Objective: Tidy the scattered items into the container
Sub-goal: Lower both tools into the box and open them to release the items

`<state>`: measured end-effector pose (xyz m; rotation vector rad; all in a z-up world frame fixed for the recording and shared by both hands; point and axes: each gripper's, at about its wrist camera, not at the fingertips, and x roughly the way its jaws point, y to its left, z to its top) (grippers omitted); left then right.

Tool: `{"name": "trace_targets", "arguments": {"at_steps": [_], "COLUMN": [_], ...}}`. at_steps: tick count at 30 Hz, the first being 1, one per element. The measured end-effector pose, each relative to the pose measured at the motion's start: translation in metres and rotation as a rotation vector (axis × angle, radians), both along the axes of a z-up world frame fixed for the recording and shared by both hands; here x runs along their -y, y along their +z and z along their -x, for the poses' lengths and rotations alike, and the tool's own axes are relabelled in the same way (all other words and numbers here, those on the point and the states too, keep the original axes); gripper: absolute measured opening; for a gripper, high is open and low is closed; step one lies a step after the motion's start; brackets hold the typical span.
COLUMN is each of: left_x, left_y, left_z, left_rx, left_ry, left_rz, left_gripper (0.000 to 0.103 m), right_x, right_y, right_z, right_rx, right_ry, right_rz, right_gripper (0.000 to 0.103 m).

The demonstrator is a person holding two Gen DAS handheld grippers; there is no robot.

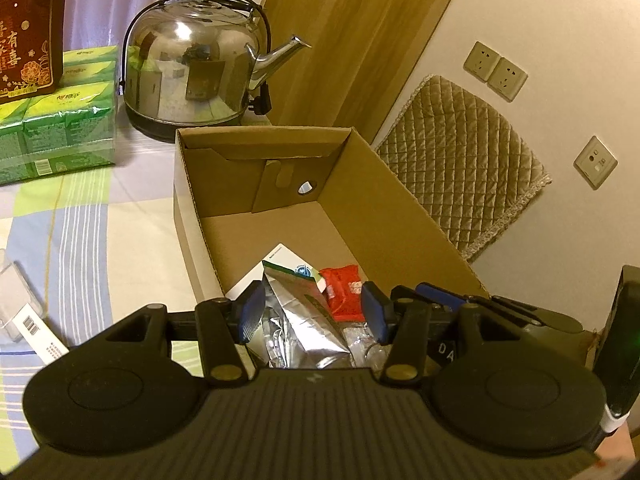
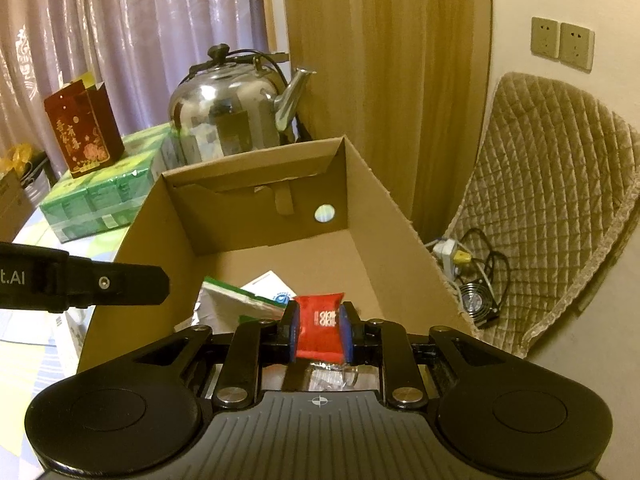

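Cardboard box (image 2: 400, 240) holds a foil pouch (image 1: 304, 312); right gripper (image 2: 320, 334) clamps a red packet (image 2: 320, 328), left gripper (image 1: 312, 312) gapes empty.

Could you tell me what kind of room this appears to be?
Probably a room in a home: a steel kettle stands on a checked tablecloth, curtains hang behind it, and a quilted cushion leans against the wall.

The cardboard box (image 2: 372, 216) stands open-topped, and its far half is bare floor, so a claw could come down there freely. The near end is crowded by a silver pouch (image 1: 304, 316) and a white card (image 2: 268, 284). Behind the far wall stands a kettle (image 1: 192, 68). To its left, green packs (image 1: 56, 120) block the desk (image 1: 132, 240).
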<state>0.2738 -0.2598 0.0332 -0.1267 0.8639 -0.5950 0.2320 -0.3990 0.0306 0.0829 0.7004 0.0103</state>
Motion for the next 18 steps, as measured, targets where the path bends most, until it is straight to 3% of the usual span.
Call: {"name": "trace_targets", "arguments": {"at_steps": [7,8,9,11,18], "left_x": [-0.0012,-0.0016,-0.0021,-0.0028,-0.0079], "left_y": [0.0014,0.0016,0.0016,0.0023,0.007], "left_z": [0.0009,0.0009,0.0008,0.0015,0.0029], "left_rx": [0.006,0.008,0.009,0.017,0.049], "left_ry": [0.002,0.004,0.005,0.003,0.005], "left_rz": [0.005,0.006,0.007,0.009,-0.009], "left_gripper": [0.048,0.049,0.049,0.054,0.061], "right_x": [0.0005,-0.0003,-0.0008,-0.0014,-0.0021], "right_y": [0.0011,0.0013,0.0017,0.0034,0.0046], "right_z": [0.0004,0.0006,0.0011,0.0025,0.0017], "right_rx": [0.004,0.007,0.013,0.028,0.03], "right_ry": [-0.003,-0.005,-0.007,-0.009,-0.007], "right_rz": [0.003,0.008,0.012,0.009,0.013], "right_gripper": [0.024,0.031,0.048,0.068,0.074]}}
